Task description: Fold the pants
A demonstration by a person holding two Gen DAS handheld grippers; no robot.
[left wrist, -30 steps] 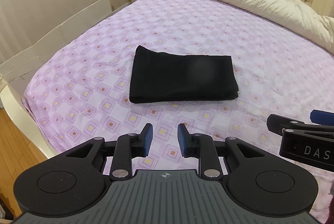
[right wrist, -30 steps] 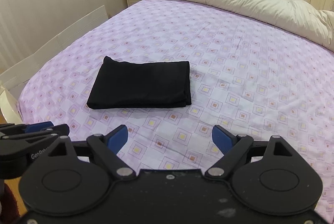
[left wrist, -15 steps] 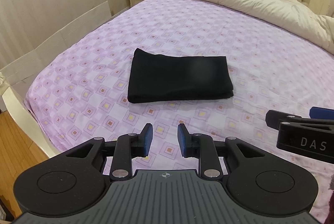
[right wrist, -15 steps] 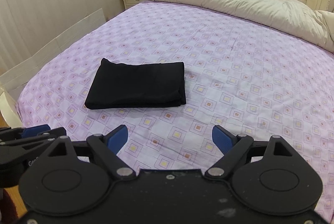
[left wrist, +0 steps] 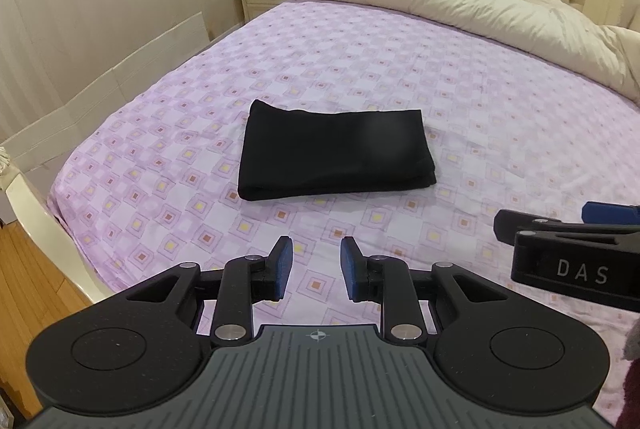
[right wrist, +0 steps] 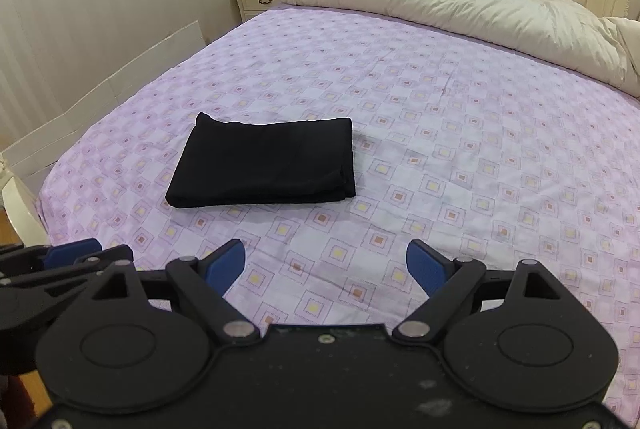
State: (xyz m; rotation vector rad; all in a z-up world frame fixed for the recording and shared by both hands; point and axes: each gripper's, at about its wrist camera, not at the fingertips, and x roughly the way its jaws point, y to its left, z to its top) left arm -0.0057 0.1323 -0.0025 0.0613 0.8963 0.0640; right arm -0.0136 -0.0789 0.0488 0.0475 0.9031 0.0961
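Left wrist: folded pants (left wrist: 336, 153) lie lengthwise left-to-right.

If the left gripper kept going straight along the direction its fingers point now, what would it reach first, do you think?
Most likely the bare purple bedsheet just ahead of the left gripper, whose open jaws hold nothing. The folded black pants lie farther along that line, so it would probably land short of them, though depth is hard to judge here.
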